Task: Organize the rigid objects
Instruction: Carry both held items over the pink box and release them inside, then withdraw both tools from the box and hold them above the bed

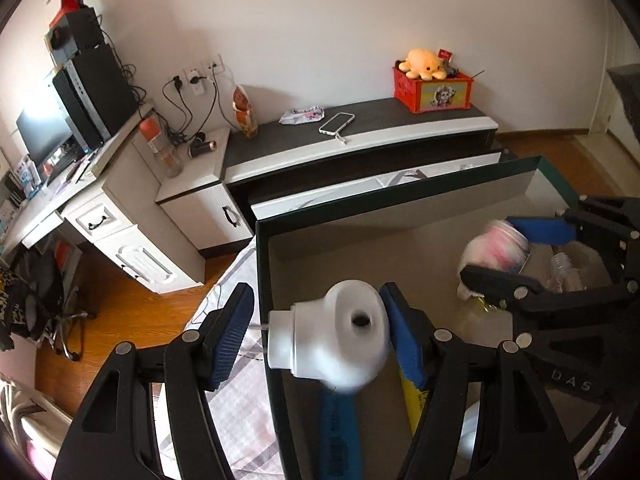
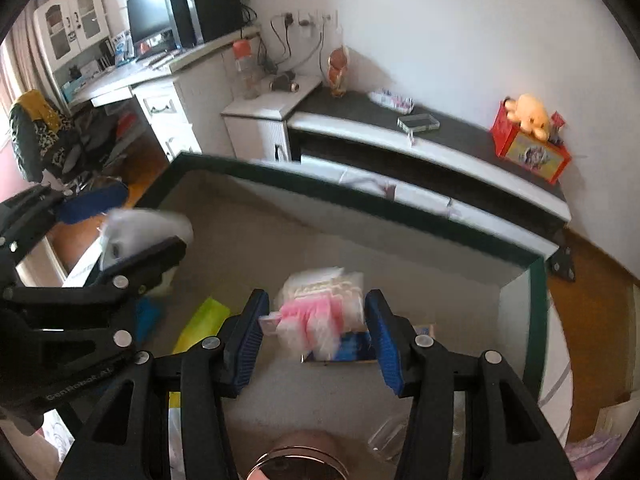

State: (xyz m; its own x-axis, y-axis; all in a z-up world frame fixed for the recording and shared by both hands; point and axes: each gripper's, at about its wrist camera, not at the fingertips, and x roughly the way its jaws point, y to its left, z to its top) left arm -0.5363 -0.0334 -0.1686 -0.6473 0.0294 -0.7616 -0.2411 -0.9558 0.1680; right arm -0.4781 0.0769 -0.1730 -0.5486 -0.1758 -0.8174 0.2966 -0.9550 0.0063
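Left hand-held gripper (image 1: 316, 332) half-open, white plastic piece (image 1: 336, 340) touching only its right pad; right hand-held gripper (image 2: 314, 334) pinches pink-white packet (image 2: 316, 316) above green-rimmed box (image 2: 536, 304).

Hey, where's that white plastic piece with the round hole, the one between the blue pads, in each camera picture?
Left wrist view: the white plastic piece sits low centre, between the left hand-held gripper's blue pads.
Right wrist view: it appears blurred at the left edge, in that same hand-held gripper.
Shared landmark: the red box with the orange plush octopus on the low cabinet.
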